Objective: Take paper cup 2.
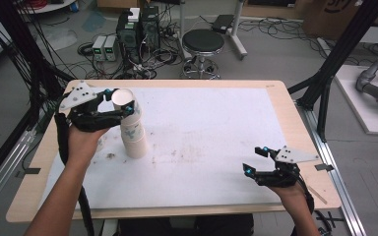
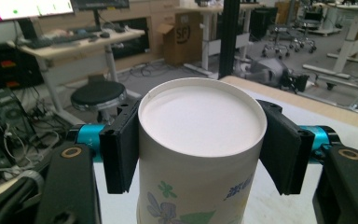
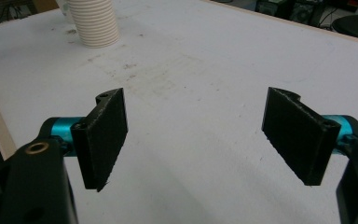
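A stack of upturned paper cups (image 1: 135, 140) stands on the left part of the white table top (image 1: 211, 123). My left gripper (image 1: 119, 101) is shut on the topmost cup (image 1: 123, 98), its black pads (image 2: 121, 149) pressing both sides just under the base. This cup (image 2: 200, 116) has a floral print and leans slightly off the stack's line; I cannot tell whether it is free of the cup below. My right gripper (image 1: 253, 160) hovers low near the front right of the table, open, with nothing between its jaws (image 3: 200, 135). The stack's ribbed foot (image 3: 95, 23) shows far off in the right gripper view.
The table has a wooden rim (image 1: 295, 128) around the white mat, which carries faint dirt marks in the middle. Beyond the far edge stand a black stool (image 1: 203, 42) and computer boxes with cables (image 1: 138, 29) on the floor. Black frame posts (image 1: 334, 59) rise at right.
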Demonstrator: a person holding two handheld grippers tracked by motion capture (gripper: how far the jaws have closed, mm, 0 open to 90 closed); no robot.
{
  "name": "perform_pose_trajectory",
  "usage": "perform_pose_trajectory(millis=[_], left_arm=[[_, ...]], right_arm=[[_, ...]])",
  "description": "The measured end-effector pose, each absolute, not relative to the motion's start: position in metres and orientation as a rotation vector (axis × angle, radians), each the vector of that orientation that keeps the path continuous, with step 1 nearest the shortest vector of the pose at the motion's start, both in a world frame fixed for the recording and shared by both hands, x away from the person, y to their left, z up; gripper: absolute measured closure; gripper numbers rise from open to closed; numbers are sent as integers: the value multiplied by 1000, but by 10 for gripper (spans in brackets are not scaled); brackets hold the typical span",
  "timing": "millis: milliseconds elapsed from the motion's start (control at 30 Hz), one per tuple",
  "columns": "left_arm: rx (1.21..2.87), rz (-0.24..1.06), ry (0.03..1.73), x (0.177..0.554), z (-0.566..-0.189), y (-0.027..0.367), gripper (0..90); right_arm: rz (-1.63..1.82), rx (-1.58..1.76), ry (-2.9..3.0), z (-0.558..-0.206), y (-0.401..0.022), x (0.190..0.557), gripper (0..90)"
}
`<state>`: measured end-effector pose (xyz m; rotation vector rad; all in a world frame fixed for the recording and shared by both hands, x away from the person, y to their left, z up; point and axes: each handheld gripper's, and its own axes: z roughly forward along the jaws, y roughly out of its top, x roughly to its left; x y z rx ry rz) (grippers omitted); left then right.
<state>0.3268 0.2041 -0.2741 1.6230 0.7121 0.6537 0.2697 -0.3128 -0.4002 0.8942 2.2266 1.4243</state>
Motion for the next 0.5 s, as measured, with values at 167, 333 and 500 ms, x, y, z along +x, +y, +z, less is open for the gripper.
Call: perform_pose_trajectory(millis=[167,333,500], left_arm=[[1575,654,662,319,-260,201,362],[1568,551,615,316,-260,191,364],[1595,463,566,312,-274,174,364]], right_arm=[[1426,896,2223,-400,-313,270,229],[1428,891,2227,-400,-313,271,229],[1430,879,2245,-400,-310,272,229]])
